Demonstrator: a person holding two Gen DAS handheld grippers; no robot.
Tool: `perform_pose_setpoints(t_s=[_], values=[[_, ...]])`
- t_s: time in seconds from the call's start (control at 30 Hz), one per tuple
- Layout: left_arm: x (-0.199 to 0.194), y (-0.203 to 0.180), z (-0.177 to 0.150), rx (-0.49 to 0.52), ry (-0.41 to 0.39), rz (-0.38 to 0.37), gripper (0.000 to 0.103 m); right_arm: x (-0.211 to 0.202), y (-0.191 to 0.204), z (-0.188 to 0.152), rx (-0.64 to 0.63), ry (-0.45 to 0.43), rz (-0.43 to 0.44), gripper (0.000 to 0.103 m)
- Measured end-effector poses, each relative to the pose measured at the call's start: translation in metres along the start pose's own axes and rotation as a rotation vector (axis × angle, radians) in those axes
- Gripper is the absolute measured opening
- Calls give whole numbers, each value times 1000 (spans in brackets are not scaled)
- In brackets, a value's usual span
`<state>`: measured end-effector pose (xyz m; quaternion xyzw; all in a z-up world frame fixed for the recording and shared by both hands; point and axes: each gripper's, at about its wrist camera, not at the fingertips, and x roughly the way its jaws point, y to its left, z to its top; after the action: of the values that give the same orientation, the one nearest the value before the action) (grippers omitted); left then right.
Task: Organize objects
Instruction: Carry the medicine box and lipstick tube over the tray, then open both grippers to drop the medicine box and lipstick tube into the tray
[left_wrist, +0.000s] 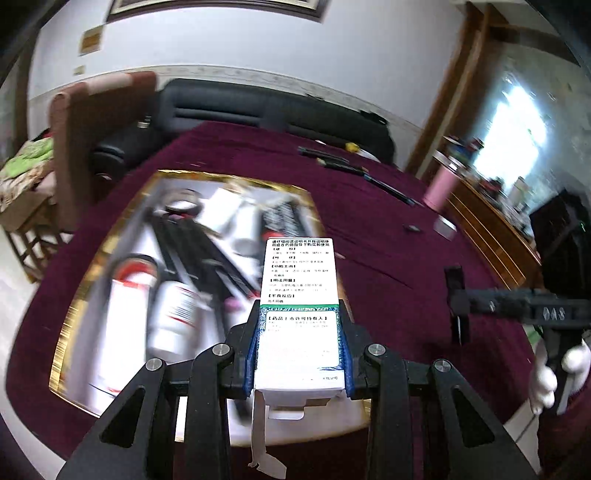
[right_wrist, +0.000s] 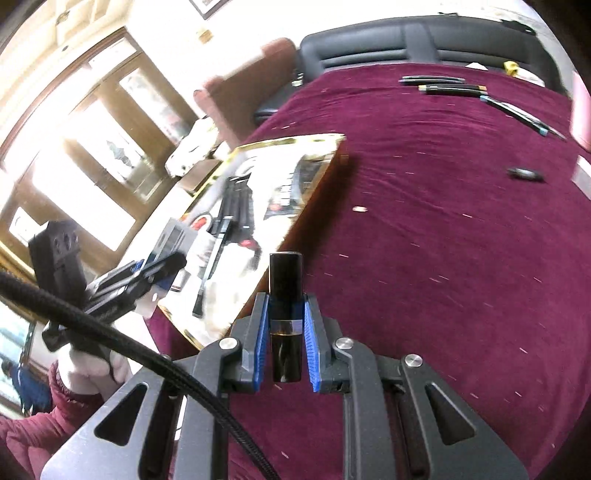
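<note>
your left gripper (left_wrist: 300, 354) pinches a medicine box (left_wrist: 300, 314); your right gripper (right_wrist: 285, 343) pinches a dark vial (right_wrist: 284, 295). carry both level to the gold-rimmed tray (left_wrist: 236, 179) at ten o'clock; release gently inside.

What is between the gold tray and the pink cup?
Only bare maroon cloth lies between the gold tray and pink cup, as the left wrist view shows.

- A tray (left_wrist: 110, 236) lies on the desk (left_wrist: 369, 229), holding bottles (left_wrist: 173, 317) and pens (left_wrist: 207, 254).
- The box (left_wrist: 299, 280) is clamped in the left gripper (left_wrist: 299, 332) above the tray's near edge.
- More pens (right_wrist: 450, 88) lie at the desk's far side.
- A sofa (left_wrist: 258, 107) stands behind the desk.
</note>
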<state>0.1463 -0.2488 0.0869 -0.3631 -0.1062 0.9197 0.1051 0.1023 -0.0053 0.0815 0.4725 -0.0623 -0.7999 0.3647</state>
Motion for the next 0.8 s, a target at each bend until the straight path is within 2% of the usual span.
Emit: perform_pose_setpoints(t_s=[0.33, 0.53, 0.8], values=[[21, 82, 39, -70, 1, 157, 30, 72, 30, 30, -38, 89, 38, 16], [46, 113, 56, -104, 55, 190, 30, 102, 38, 32, -44, 138, 52, 16], [78, 131, 60, -120, 142, 208, 30, 122, 43, 40, -52, 156, 39, 16]])
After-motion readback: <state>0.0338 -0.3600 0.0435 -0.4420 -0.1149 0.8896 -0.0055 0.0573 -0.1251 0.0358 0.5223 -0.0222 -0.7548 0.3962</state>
